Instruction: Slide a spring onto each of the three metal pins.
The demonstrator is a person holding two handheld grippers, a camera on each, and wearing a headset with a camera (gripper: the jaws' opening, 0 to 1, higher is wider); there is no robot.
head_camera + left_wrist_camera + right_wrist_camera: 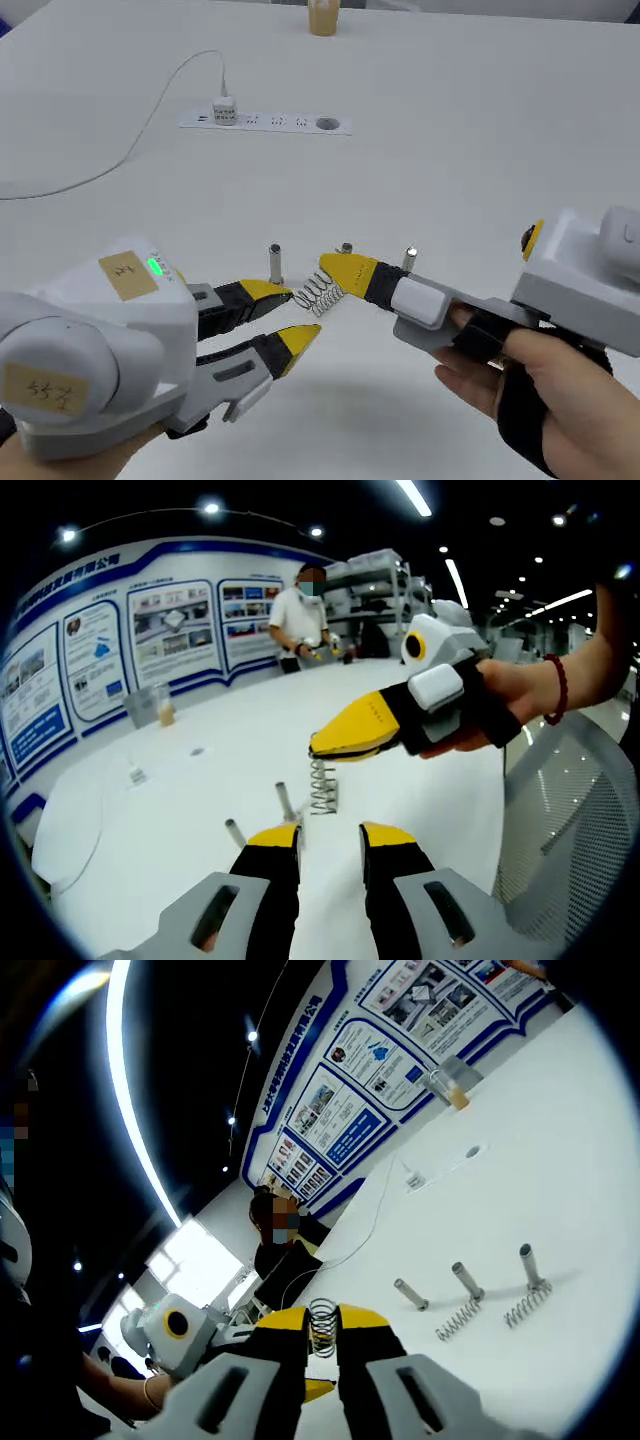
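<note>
All three pins (346,248) stand bare, the right gripper (335,270) pinches one spring (322,1325) just beside them, and the left gripper (297,313) gapes empty near them.

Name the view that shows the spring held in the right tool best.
Left gripper view: the spring hangs full length under the right tool. Right gripper view shows it end-on between the jaws; head view shows it small, slanted.
</note>
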